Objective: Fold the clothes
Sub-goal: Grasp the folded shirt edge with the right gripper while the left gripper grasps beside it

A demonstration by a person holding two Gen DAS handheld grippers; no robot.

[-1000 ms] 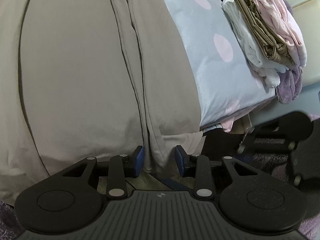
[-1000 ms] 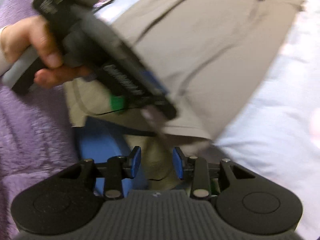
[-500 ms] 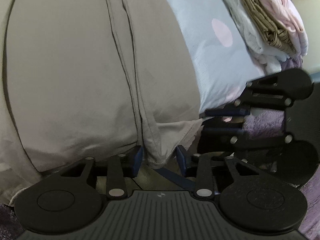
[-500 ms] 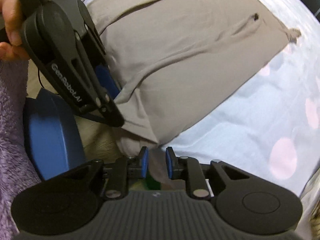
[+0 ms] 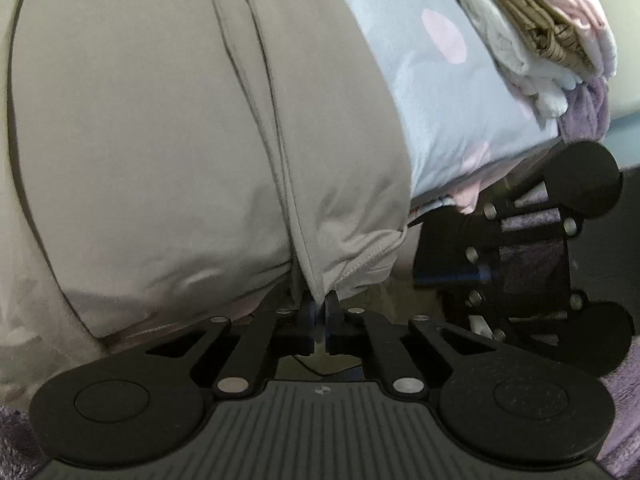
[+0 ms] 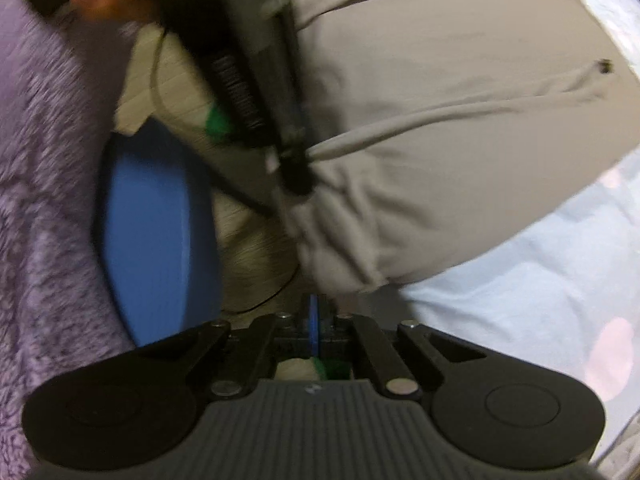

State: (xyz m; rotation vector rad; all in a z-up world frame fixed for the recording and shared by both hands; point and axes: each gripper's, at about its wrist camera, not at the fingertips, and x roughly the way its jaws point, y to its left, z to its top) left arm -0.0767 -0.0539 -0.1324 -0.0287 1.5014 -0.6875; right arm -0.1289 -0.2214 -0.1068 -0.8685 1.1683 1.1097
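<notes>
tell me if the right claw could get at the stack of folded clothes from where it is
Probably not right away. The right claw is shut on the hem of the beige garment at the bed's near edge; the stack of folded clothes sits farther back on the bedspread, so it must let go first.

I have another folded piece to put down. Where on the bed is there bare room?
Bare dotted sheet lies between the beige garment and the folded stack. The bed's near edge is crowded: both hand-held grippers pinch the garment's hem there.
</notes>
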